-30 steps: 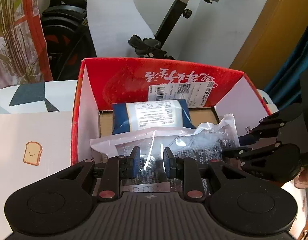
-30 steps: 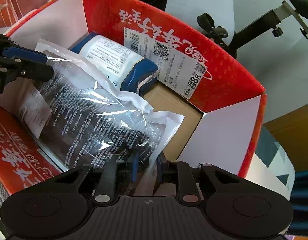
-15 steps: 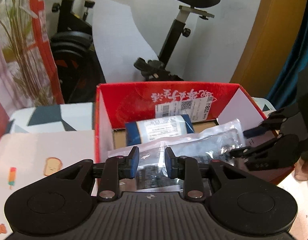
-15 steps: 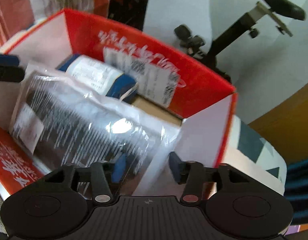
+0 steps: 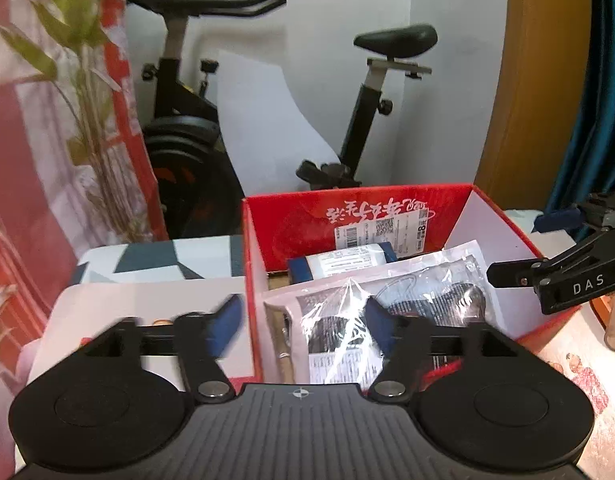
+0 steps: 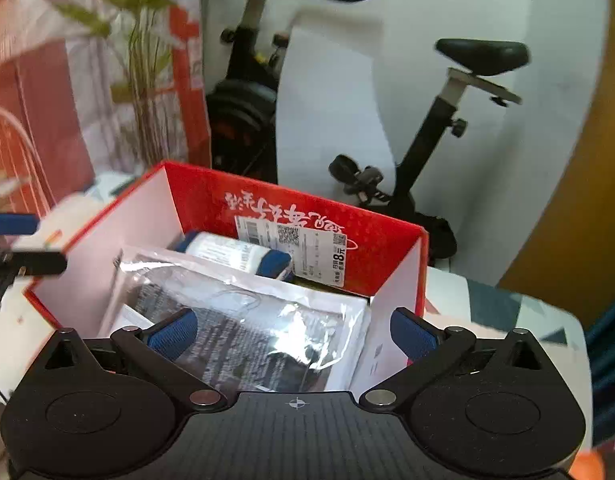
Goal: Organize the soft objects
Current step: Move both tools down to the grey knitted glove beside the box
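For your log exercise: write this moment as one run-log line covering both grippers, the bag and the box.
left gripper: opening, empty | right gripper: opening, empty | bag: lying in box, released | box: also holds blue pack

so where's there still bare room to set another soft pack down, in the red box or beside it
Inside the red cardboard box it is crowded: the clear plastic bag of dark fabric fills the near part, the blue-and-white wrapped pack the far part. A brown floor strip shows under the far wall. Roomiest: the white tablecloth left of the box.

light: dim indoor | glare: plastic bag [image 6: 299,344] | edges: perhaps motion-blurred, fisheye-bent
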A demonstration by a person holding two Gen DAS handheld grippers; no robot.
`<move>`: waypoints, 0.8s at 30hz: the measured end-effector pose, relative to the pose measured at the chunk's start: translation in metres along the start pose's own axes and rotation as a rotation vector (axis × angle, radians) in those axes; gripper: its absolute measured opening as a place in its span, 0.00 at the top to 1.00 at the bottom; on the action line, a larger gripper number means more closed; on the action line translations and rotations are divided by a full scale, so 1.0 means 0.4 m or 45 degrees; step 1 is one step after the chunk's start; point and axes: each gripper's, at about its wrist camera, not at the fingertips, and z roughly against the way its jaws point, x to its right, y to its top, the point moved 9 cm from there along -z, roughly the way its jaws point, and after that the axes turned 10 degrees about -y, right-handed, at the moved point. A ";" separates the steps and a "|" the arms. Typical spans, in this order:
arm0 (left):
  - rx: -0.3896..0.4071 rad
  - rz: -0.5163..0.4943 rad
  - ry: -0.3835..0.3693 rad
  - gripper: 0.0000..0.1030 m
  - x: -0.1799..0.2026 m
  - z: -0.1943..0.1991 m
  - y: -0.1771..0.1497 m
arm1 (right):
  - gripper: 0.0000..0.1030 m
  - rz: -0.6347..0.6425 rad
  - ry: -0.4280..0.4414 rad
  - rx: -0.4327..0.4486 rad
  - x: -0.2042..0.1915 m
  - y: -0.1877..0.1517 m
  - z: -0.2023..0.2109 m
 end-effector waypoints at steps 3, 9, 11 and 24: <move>0.049 -0.005 0.021 0.03 0.005 0.049 -0.017 | 0.00 -0.092 0.015 0.052 -0.002 -0.029 0.055; 0.139 0.069 0.023 0.00 0.016 0.146 -0.070 | 0.00 -0.161 -0.059 0.151 -0.027 -0.104 0.151; 0.153 0.079 0.031 0.00 0.022 0.170 -0.096 | 0.00 -0.197 -0.022 0.148 -0.040 -0.140 0.171; 0.050 0.199 0.092 0.00 0.002 0.207 -0.288 | 0.00 -0.240 -0.018 -0.029 -0.060 -0.380 0.183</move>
